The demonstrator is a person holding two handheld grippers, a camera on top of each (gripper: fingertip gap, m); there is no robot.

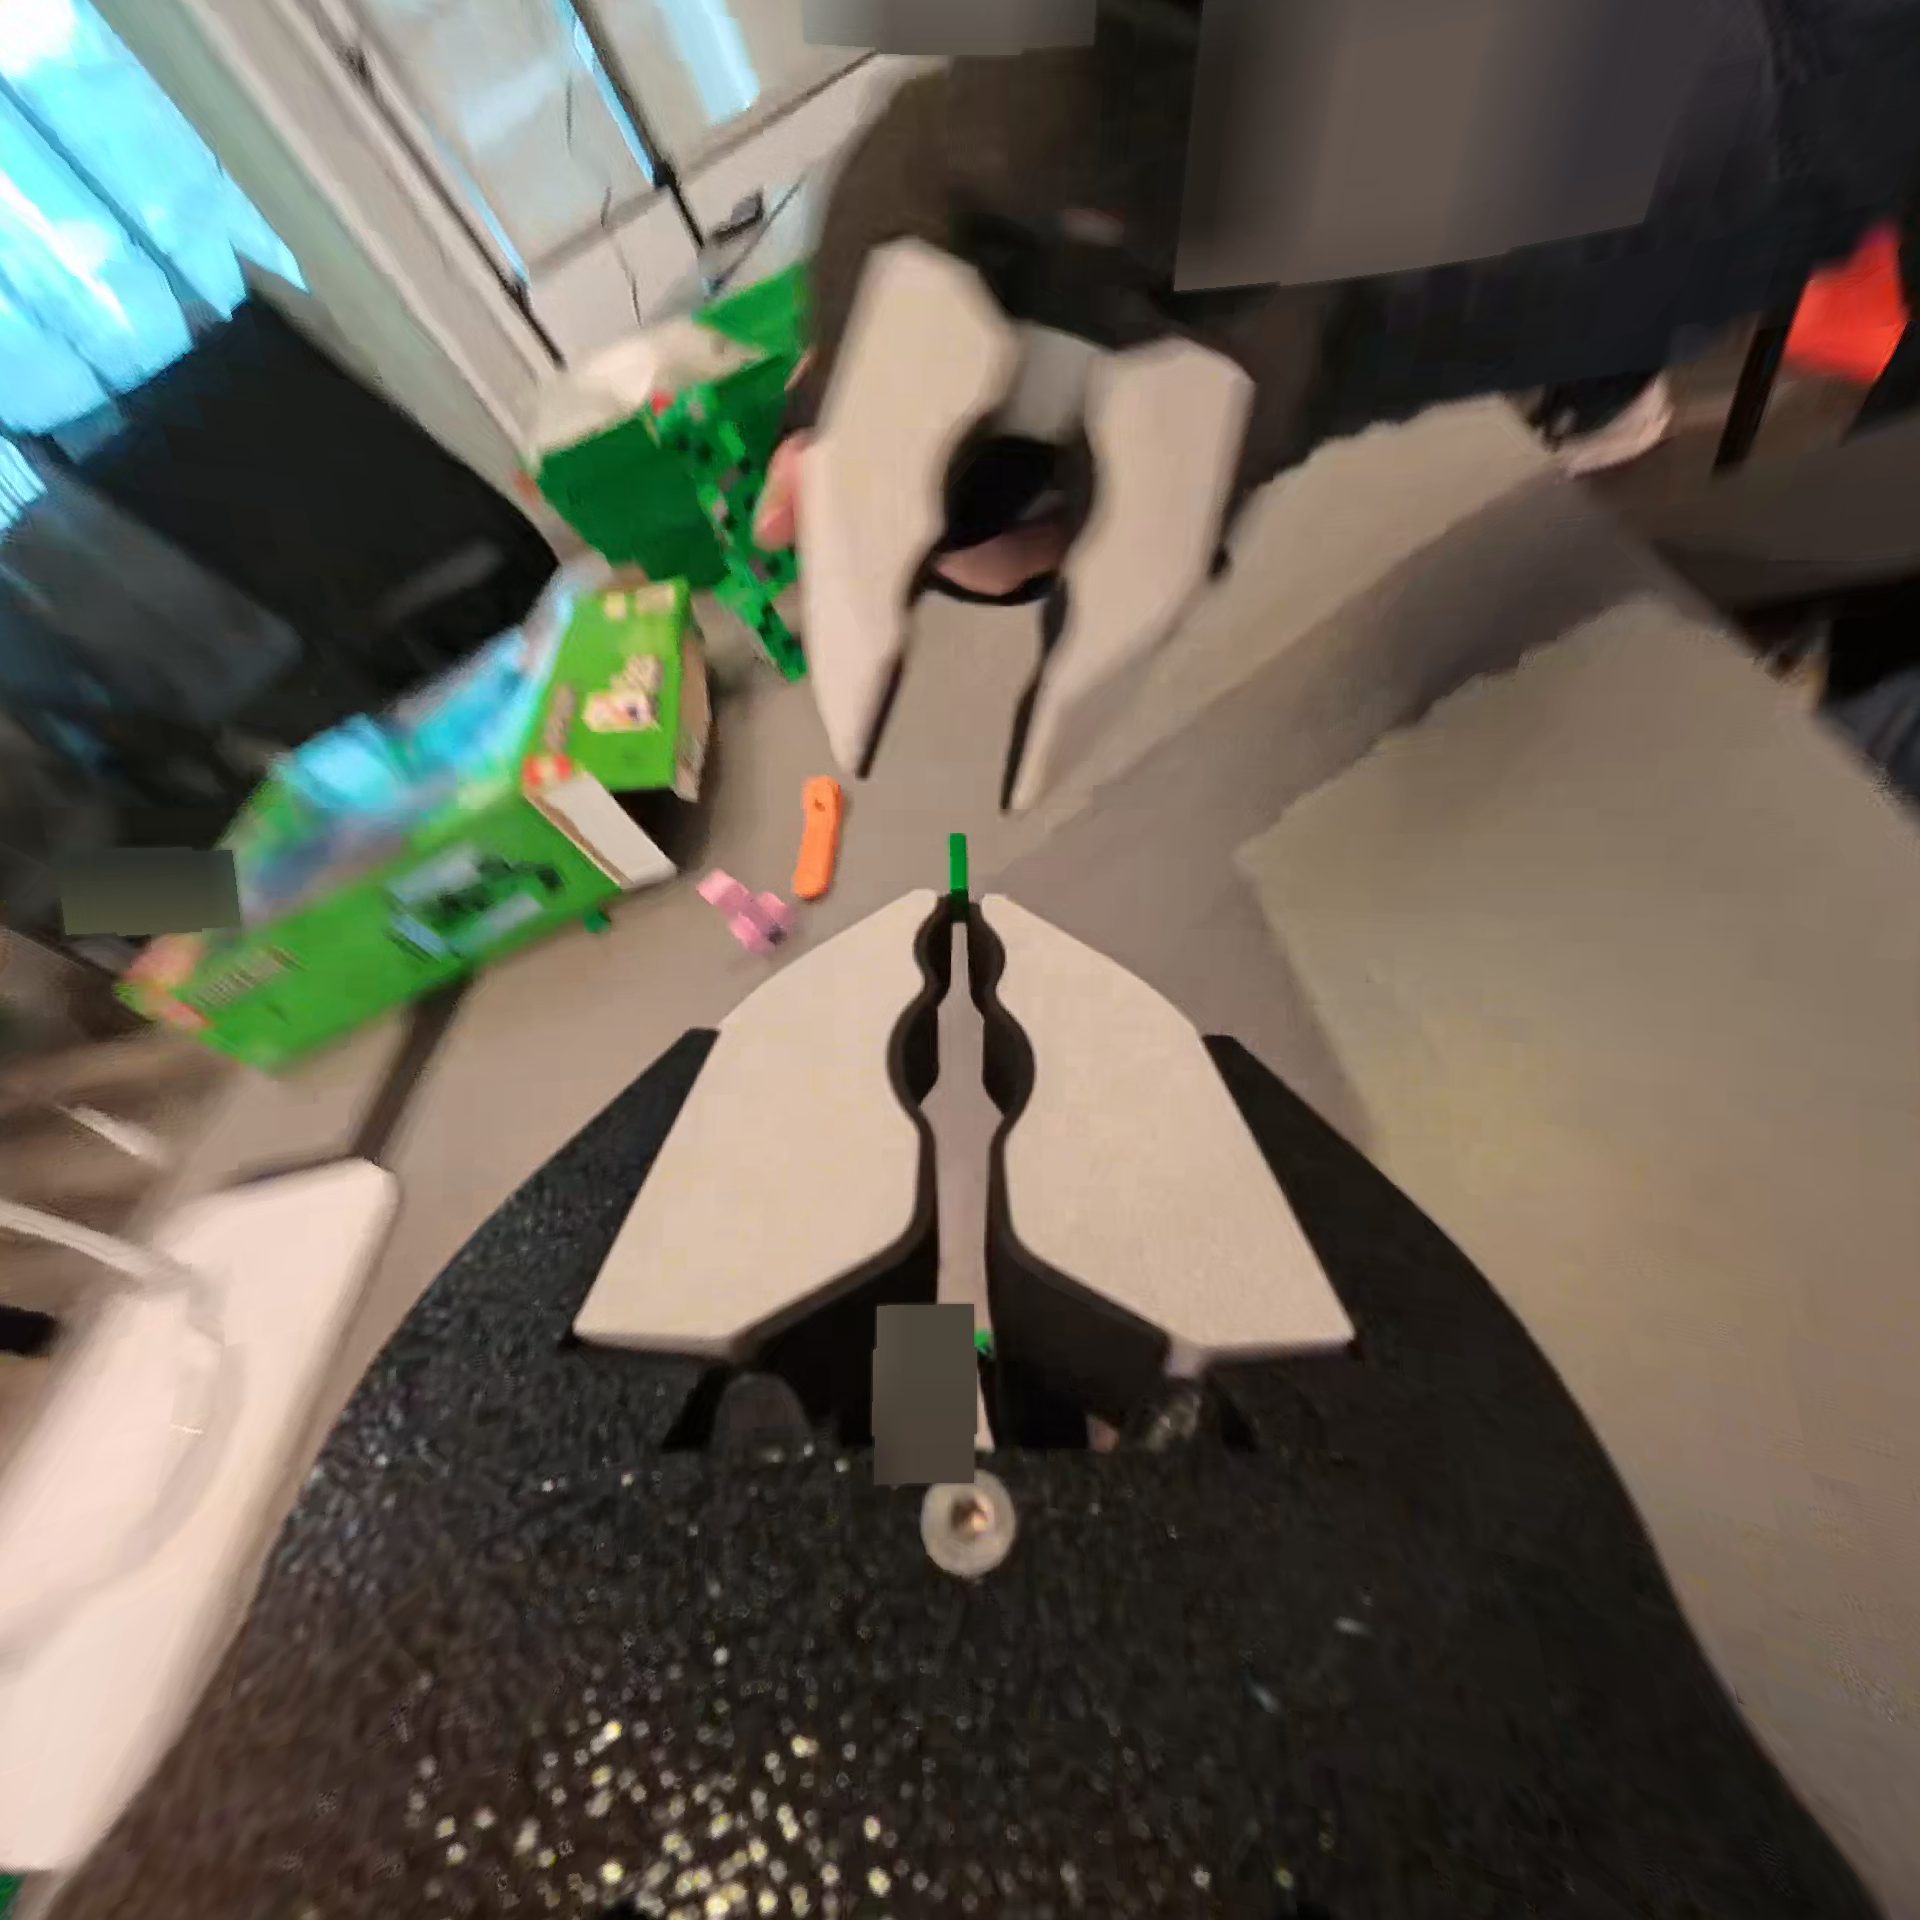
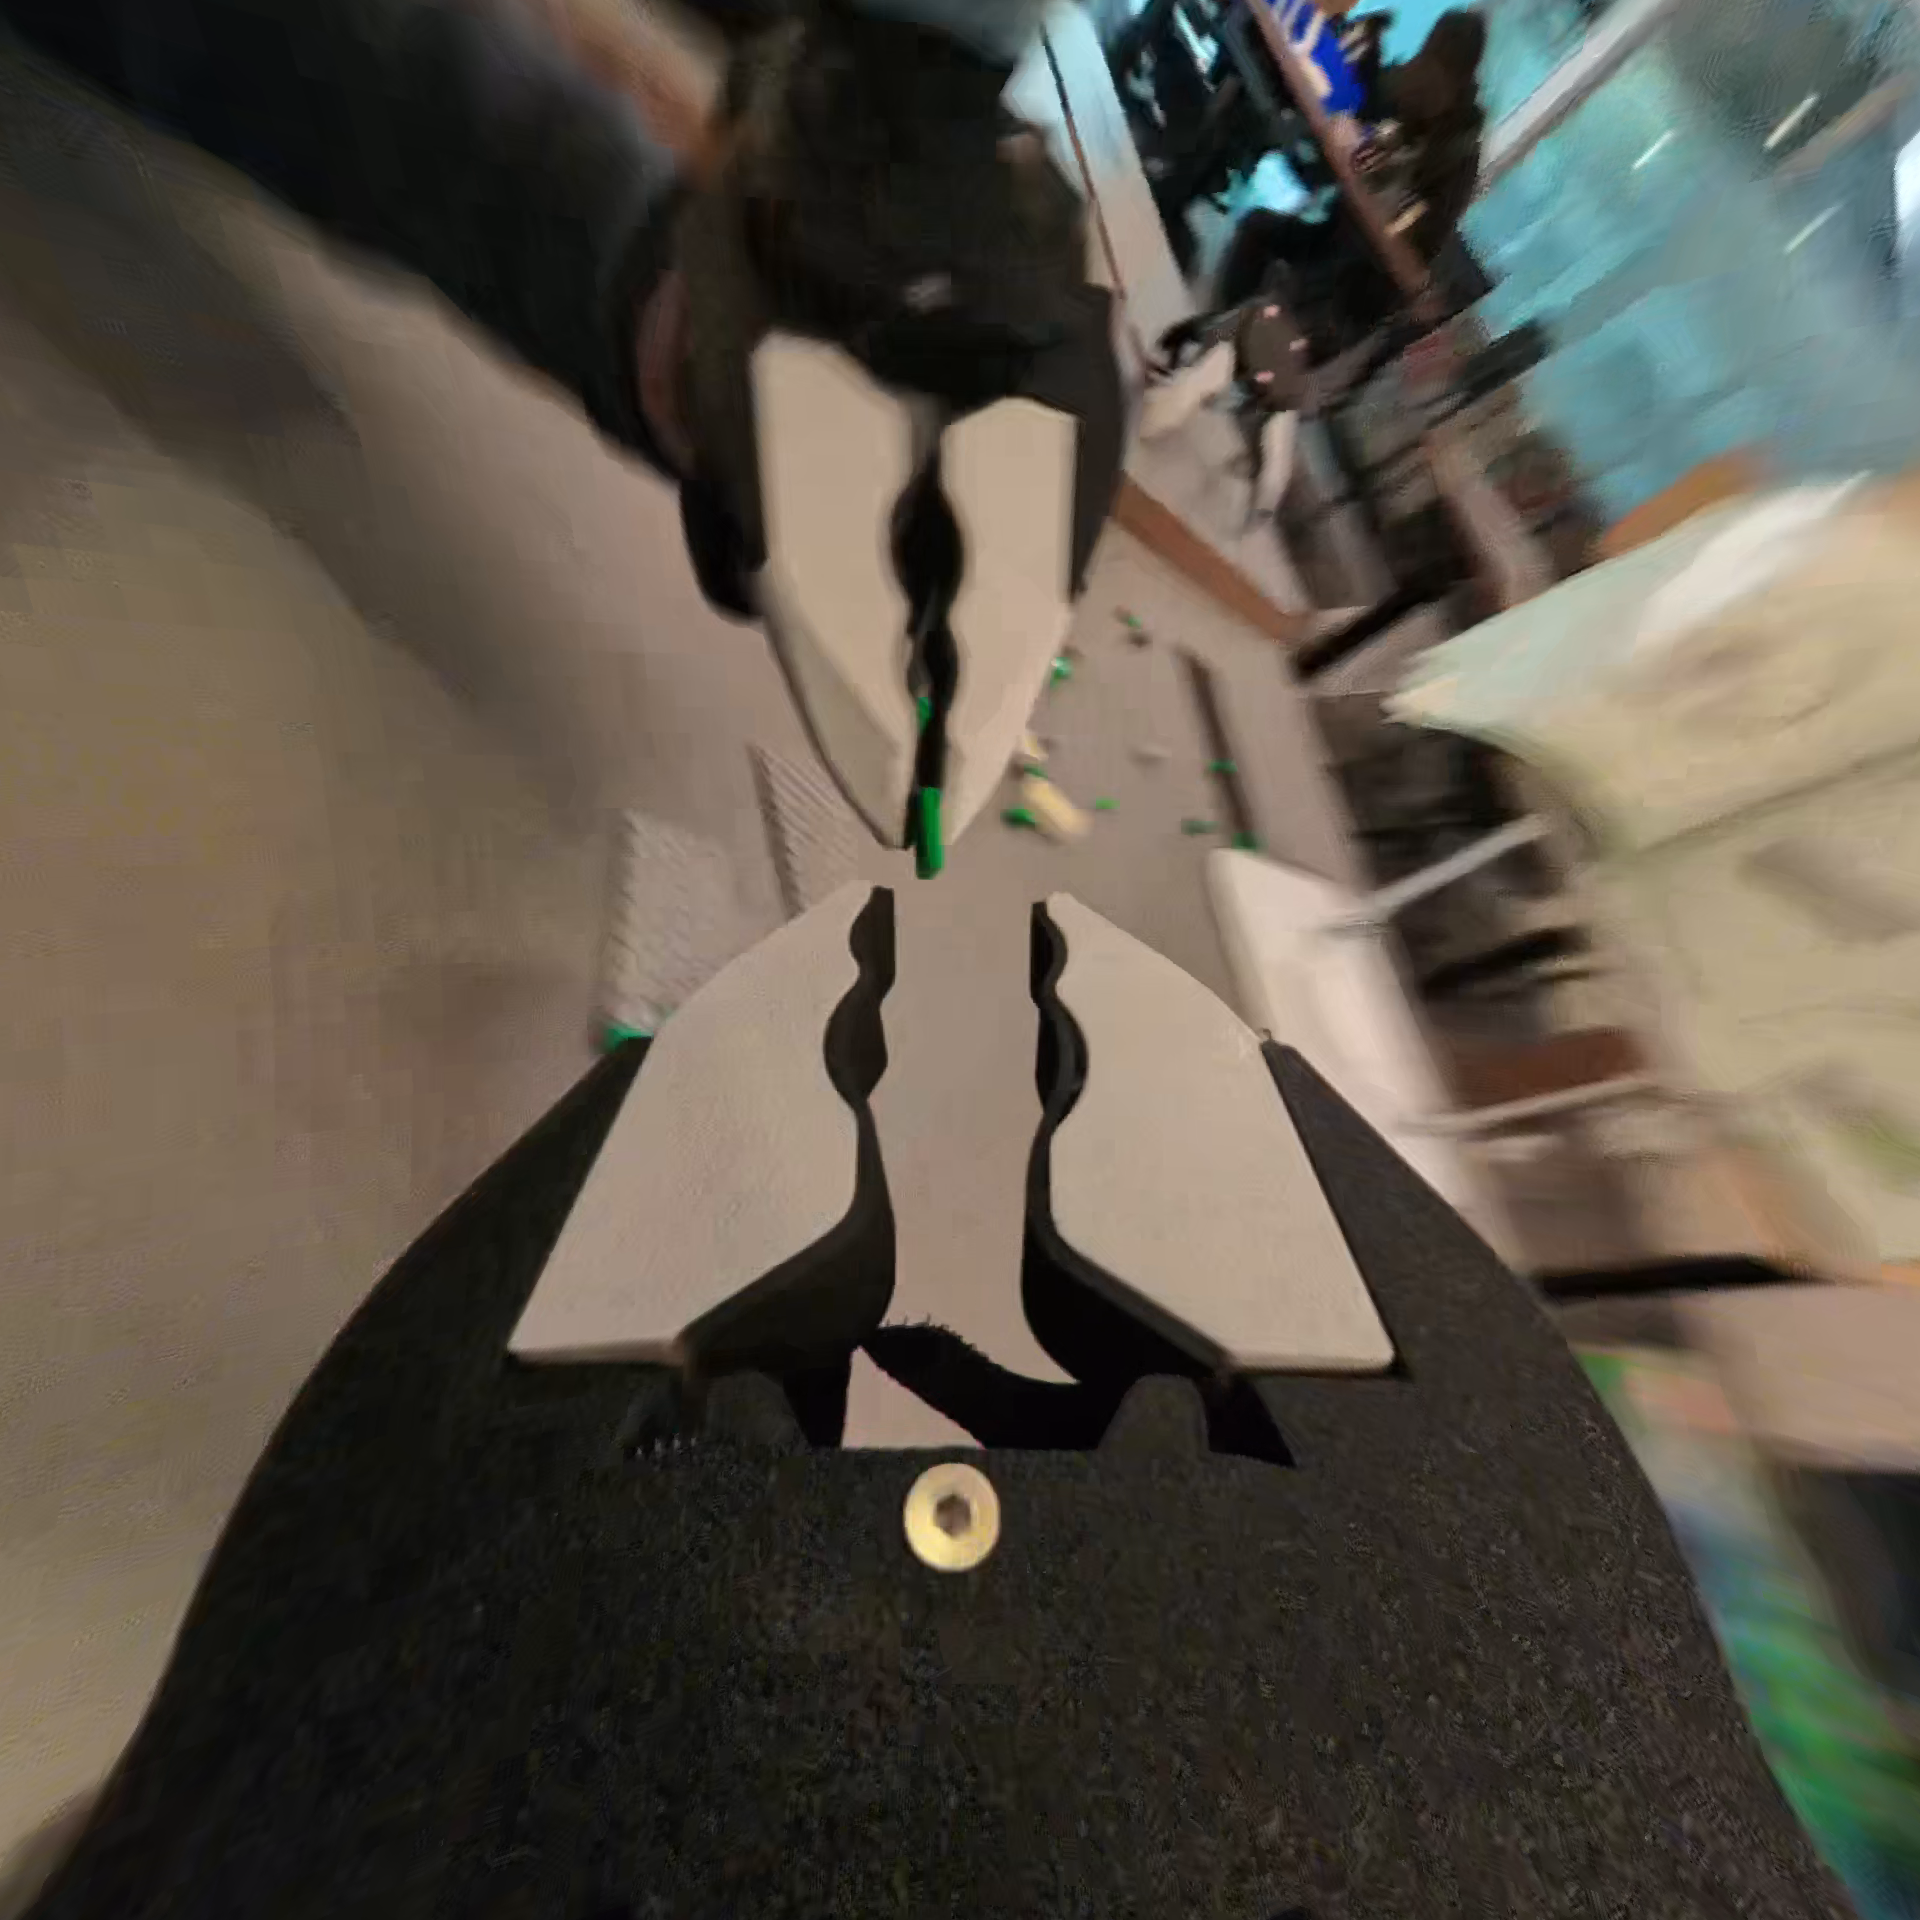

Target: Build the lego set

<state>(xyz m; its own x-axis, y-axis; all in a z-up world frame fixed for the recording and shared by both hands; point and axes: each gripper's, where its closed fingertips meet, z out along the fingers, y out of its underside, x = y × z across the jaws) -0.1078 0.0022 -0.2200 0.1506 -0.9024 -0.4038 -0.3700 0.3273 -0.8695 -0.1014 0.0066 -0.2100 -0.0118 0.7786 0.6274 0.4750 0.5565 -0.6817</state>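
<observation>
Grey matte counter (image 1: 1507, 987): glossy green cardboard boxes (image 1: 416, 883) far left, then pink brick (image 1: 748, 914) and orange piece (image 1: 819, 836). Left hand-held gripper (image 1: 961, 906), fingers pinched on thin green lego piece (image 1: 957, 864). Right hand-held gripper (image 2: 961, 894), fingers apart, empty.

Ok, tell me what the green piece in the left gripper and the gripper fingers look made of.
Green piece: likely hard plastic, with saturated, even colour and straight edges; blur hides the finish. Left gripper fingers: pale grey, matte, faintly grainy, probably moulded or printed plastic. Their black base looks coarse and speckled.
</observation>
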